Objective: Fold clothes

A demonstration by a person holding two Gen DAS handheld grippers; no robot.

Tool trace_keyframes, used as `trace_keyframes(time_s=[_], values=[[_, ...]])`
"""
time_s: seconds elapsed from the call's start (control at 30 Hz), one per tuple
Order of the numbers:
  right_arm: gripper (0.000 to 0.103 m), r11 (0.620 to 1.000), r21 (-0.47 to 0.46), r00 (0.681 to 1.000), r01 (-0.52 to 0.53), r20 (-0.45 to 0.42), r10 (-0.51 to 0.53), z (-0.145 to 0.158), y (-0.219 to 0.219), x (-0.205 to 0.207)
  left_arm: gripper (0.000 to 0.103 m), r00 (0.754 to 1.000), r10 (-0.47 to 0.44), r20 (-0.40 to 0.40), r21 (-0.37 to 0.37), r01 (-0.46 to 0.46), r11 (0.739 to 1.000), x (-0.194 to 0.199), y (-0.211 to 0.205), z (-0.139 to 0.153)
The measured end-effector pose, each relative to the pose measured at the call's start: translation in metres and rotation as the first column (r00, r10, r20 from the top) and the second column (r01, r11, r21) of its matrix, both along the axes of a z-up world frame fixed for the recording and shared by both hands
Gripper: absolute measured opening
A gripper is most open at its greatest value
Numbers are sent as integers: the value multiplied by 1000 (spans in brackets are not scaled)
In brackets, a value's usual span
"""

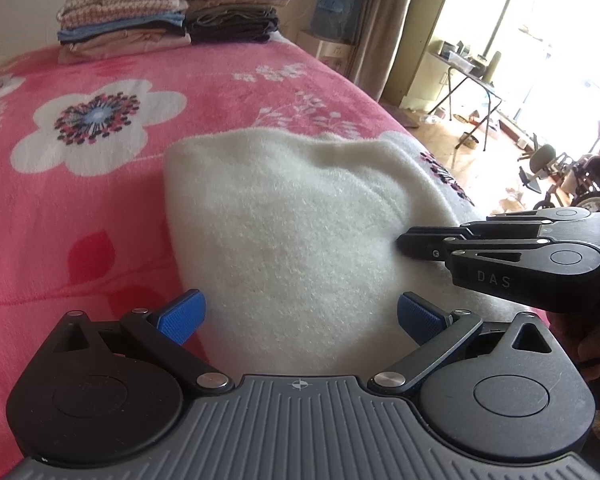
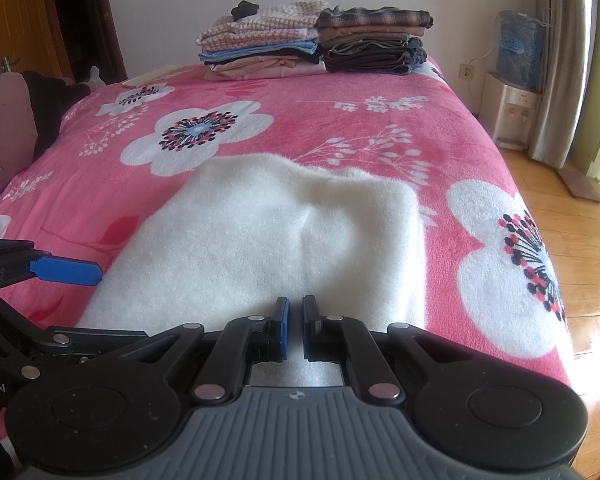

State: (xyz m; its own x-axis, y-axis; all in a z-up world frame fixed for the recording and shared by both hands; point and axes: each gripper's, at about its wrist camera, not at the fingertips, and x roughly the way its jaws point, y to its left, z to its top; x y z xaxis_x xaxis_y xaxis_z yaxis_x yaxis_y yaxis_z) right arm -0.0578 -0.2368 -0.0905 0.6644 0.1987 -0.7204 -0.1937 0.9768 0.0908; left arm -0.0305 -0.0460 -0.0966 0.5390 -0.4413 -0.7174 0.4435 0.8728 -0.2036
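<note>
Looking at the white fleece garment (image 2: 276,236), it's prob light, v soft and floppy w/ a fuzzy nap, so it won't slip much but it'll sag the sec you lift it. It's the landmark here: lying part-folded on the pink flowered bed (image 2: 340,128), at the near end, close to the bed's right edge.

Best place to grab imo is the near hem, one corner per side, pinching the layers together so the fold doesn't fall open. No fragile bits afaict.

Left gripper (image 1: 300,316): fingers (image 1: 182,314) spread wide, nothing in them, hovering over the garment's near-left part. Right gripper (image 2: 295,328): fingers nearly clenched, just a thin slit between, sitting over the garment's near edge. Can't tell if any fleece is caught in there, looks empty tho.

Count:
- 1 white garment in progress
- 2 stacks of folded clothes (image 2: 316,40), side by side, well beyond the garment at the far end of the bed, lighter stack left, darker stack right
- 2 grippers
- 1 water dispenser (image 2: 514,112) off to the garment's far right, on the floor

Pieces per stack too squashed to count.
</note>
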Motion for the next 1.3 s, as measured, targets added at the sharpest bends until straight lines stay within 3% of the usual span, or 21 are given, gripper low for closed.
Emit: trace_keyframes(time_s=[0.9, 1.3], values=[[6, 1000, -3, 1000, 4, 2, -4, 0, 1, -2, 102, 1000, 15, 28, 66, -17, 998, 2, 1, 1], [6, 1000, -9, 1000, 6, 0, -6, 1, 2, -2, 99, 996, 5, 94, 84, -13, 996, -2, 0, 6]])
